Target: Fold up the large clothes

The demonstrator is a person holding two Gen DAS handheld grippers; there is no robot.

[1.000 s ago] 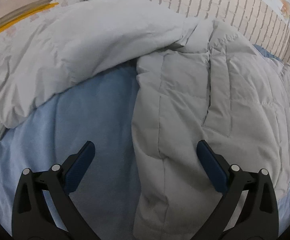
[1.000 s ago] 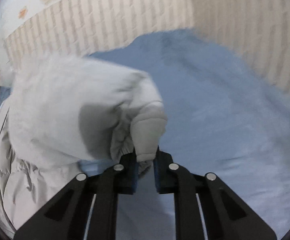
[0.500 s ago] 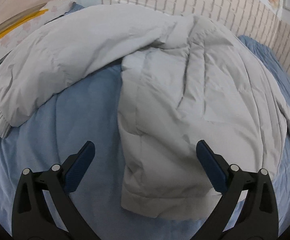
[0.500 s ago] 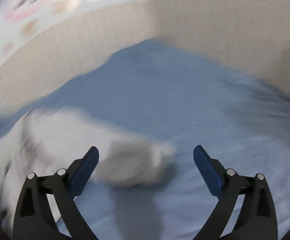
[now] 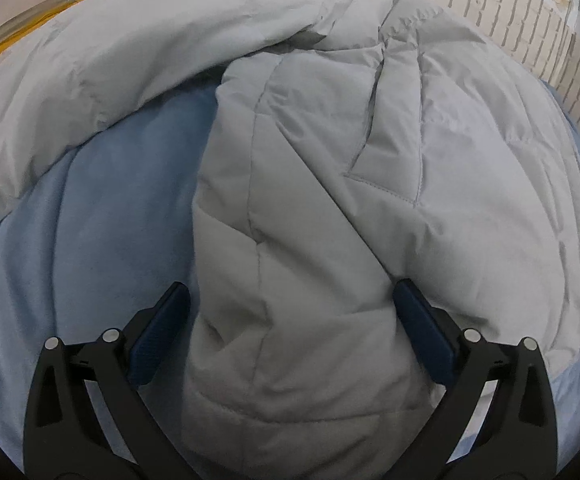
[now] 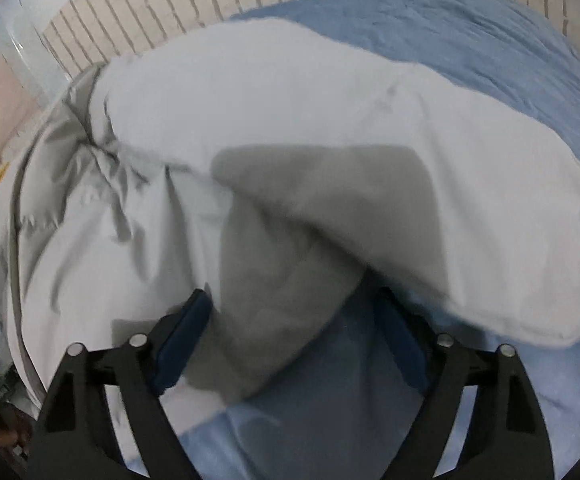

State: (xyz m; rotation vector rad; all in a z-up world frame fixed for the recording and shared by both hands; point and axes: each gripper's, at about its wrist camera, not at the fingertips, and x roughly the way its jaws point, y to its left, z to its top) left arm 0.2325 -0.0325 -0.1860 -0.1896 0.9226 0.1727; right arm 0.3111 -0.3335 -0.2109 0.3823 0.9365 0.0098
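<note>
Grey puffer jacket [image 5: 329, 200] on blue bedsheet [image 5: 102, 216]; both grippers (left gripper [image 5: 290, 336], right gripper [image 6: 293, 340]) agape

Blue bedsheet [image 5: 102, 208], creased, covers the bed. White brick-pattern wall [image 6: 194, 4] runs behind it. Yellow strip [image 5: 22, 28] at far left edge, identity unclear.

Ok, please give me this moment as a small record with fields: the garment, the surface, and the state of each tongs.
garment: light grey padded jacket, spread out, not yet folded
sleeve: one sleeve lies across the bedding, seen in the right wrist view
surface: blue bed sheet
background: white brick-pattern wall
left tongs: open, straddling the jacket's lower edge
right tongs: open, jacket fabric lies between the fingers
grip: nothing clamped
</note>
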